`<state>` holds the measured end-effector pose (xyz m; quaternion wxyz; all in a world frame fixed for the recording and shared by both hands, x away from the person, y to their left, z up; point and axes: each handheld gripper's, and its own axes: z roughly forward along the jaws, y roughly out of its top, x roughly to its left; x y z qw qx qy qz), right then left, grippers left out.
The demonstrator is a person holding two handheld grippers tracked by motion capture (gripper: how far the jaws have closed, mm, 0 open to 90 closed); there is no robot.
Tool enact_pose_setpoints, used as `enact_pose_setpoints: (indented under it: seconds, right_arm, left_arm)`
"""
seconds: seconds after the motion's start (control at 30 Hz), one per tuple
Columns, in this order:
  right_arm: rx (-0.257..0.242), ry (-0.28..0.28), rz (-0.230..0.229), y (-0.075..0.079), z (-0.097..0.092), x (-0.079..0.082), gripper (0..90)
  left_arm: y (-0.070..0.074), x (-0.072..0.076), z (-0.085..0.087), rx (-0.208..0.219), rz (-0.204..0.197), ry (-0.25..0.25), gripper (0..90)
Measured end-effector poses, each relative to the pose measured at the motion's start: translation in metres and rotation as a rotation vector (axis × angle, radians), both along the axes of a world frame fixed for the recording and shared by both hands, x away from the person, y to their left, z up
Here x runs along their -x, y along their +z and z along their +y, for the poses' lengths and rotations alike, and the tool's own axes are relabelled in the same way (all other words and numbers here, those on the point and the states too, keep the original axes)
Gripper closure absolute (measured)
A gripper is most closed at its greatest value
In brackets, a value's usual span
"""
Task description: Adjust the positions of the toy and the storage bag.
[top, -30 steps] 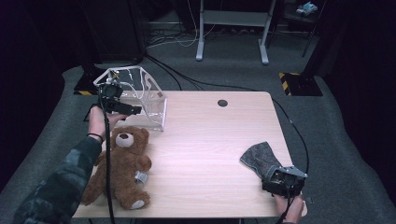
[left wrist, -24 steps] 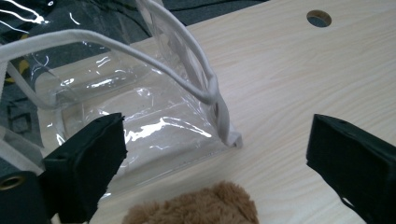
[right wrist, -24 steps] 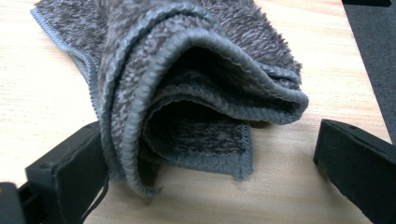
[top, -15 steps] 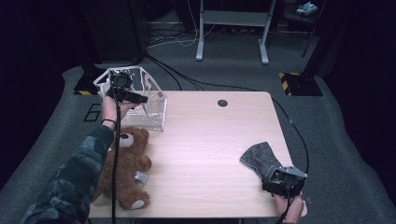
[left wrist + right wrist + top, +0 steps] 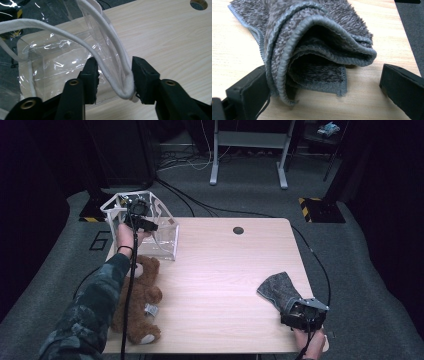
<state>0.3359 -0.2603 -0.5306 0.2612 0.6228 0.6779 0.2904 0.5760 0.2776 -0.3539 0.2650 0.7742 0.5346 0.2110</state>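
Observation:
A clear plastic bag (image 5: 162, 237) with a white cloth rim (image 5: 50, 27) stands at the table's far left corner. My left gripper (image 5: 149, 226) reaches over it. In the left gripper view its jaws (image 5: 115, 63) have just been closing around a folded loop of the rim. One pad touches the loop and a gap remains at the other, so it is open. A folded grey towel (image 5: 278, 290) lies at the near right. My right gripper (image 5: 301, 314) stands open, its jaws (image 5: 323, 75) wide on either side of the towel's (image 5: 312, 32) near end.
A brown teddy bear (image 5: 142, 295) lies on the wooden table (image 5: 225, 270) at the near left, under my left forearm. A round cable hole (image 5: 238, 230) sits near the far edge. Cables and a metal stand (image 5: 247, 150) are on the floor beyond.
My left hand has moved away from above the bear to the bag's rim, and its jaws have narrowed around the rim. The right gripper and the towel have not moved.

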Motion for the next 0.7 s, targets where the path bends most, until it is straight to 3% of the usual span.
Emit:
enact_pose_setpoints:
  seconds: [0.17, 0.2, 0.7]
  right_arm:
    - [0.0, 0.0, 0.0, 0.0, 0.0, 0.0, 0.0]
    - [0.0, -0.001, 0.0, 0.0, 0.0, 0.0, 0.0]
    - [0.0, 0.0, 0.0, 0.0, 0.0, 0.0, 0.0]
  left_arm:
    - [-0.002, 0.0, 0.005, -0.003, -0.034, -0.034, 71.6]
    - [-0.004, -0.001, 0.009, 0.017, -0.043, -0.052, 75.6]
    - [-0.006, -0.003, 0.0, 0.03, -0.072, -0.087, 79.0]
